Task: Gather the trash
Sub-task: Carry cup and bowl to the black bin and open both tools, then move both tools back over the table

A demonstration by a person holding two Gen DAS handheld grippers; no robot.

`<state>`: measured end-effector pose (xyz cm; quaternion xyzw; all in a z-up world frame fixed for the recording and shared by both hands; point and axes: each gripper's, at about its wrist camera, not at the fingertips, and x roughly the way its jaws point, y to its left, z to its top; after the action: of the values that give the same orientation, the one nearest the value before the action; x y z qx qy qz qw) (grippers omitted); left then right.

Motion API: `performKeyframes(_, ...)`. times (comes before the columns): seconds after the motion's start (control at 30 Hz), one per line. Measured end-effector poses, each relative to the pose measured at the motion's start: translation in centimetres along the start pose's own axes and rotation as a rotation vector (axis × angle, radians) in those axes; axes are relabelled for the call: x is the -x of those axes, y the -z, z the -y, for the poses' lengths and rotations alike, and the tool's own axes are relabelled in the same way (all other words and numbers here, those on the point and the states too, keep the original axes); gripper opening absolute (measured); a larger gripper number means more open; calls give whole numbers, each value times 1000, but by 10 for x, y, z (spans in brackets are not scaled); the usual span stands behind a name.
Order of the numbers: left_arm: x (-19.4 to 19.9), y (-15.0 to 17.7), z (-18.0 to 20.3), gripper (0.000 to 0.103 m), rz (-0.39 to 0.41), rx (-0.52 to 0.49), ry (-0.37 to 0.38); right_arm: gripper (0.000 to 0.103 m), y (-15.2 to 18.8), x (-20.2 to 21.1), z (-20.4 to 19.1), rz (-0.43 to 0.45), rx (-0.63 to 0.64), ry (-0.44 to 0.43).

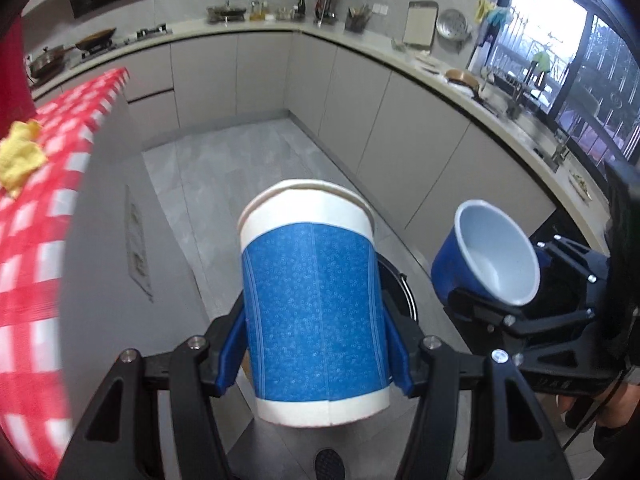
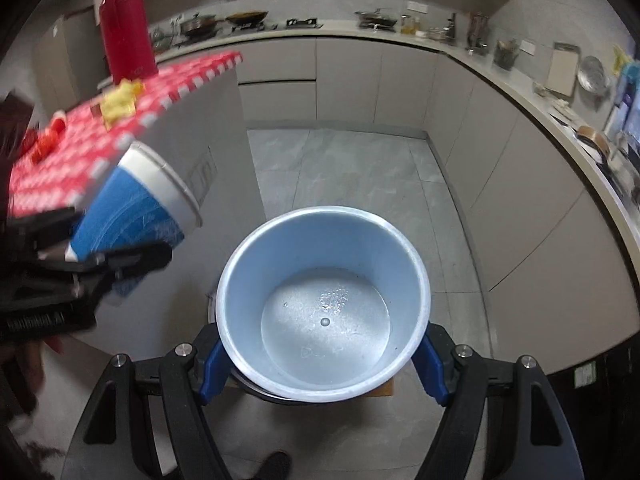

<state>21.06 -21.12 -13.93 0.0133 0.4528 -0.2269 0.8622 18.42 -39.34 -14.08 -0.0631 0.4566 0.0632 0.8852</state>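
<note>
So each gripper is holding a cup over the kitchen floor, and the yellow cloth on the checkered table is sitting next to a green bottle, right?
Nearly. The bottle is red, not green; the right wrist view shows it standing just behind the yellow cloth on the checkered table. The rest holds: the left gripper holds a blue-and-white cup, and the right gripper holds a blue cup, both over the floor.

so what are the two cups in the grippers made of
Left gripper's tall cup: looks like paper, matte white with a blue printed sleeve, rolled rim and side seam. Right gripper's wide cup: probably coated paper, blue outside, pale slightly glossy inside with damp-looking spots.
</note>
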Motion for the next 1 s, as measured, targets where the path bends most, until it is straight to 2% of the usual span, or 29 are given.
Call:
performKeyframes(0.2,-42,10,0,61,-86,33,-9,77,6,-59,9,-76,57,-61)
performKeyframes(0.27,-53,14,0,66,-109,38,-4,78,8,-80,5,-121,97,-78)
performKeyframes(0.3,-60,15,1,79,-112,24,-39,78,10,-92,3,-149,127,-84)
performKeyframes(0.33,-64,16,0,101,-106,14,-81,85,14,-109,0,-186,168,-59)
performKeyframes(0.37,-67,18,-5,103,-102,18,-119,99,18,-121,-1,-214,182,-40)
performKeyframes(0.4,-69,19,-11,103,-116,41,-118,103,22,-132,3,-242,178,-25)
performKeyframes(0.43,-68,20,-15,103,-127,52,-116,103,24,-136,9,-245,155,-27)
performKeyframes(0.5,-64,23,-17,103,-117,47,-183,103,27,-131,26,-218,83,0)
performKeyframes(0.53,-64,26,-17,103,-124,45,-185,103,28,-126,36,-200,42,-6)
performKeyframes(0.67,-63,40,-11,103,-148,27,-230,103,34,-120,50,-202,-15,23)
performKeyframes(0.83,-55,40,-11,103,-145,38,-231,103,37,-105,51,-189,-36,64)
performKeyframes(1.0,-37,37,-10,103,-108,42,-235,103,37,-89,58,-164,-94,61)
